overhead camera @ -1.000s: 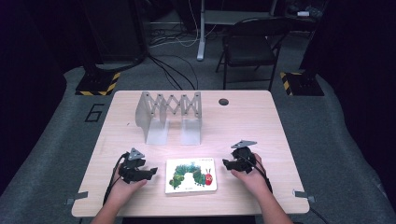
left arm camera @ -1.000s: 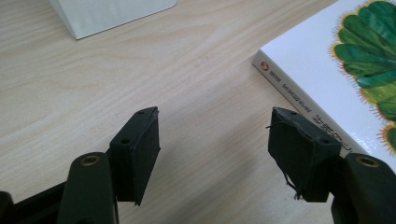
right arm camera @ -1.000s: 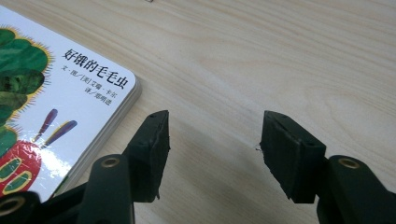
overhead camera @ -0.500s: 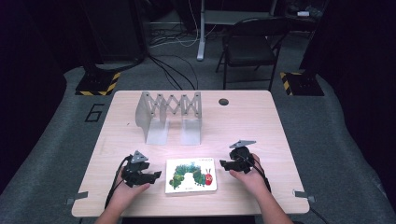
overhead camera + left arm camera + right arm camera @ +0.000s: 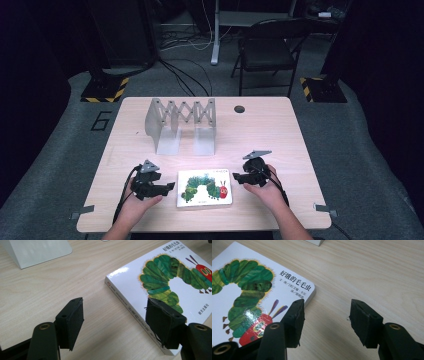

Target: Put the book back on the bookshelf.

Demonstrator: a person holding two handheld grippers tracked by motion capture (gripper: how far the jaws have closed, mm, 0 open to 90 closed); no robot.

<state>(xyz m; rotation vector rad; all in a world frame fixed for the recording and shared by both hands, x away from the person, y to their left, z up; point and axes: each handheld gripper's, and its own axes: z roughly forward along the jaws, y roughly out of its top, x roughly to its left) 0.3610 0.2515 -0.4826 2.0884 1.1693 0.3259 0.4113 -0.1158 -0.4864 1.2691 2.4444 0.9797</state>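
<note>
A white board book with a green caterpillar on its cover lies flat near the table's front edge. My left gripper hovers just left of it, open. In the left gripper view the book lies with its spine edge by the right-hand jaw, and bare table shows in the left gripper. My right gripper is at the book's right edge, open; its jaws have just been closing with nothing between them. In the right gripper view the book's corner lies beside the left-hand jaw of the right gripper.
A grey expanding metal rack stands at the middle of the wooden table, its base plate beyond the book. A cable hole is at the far side. A folding chair stands behind the table.
My left gripper has lifted slightly and edged toward the book. The right hand has stayed in place, and the book has not moved.
</note>
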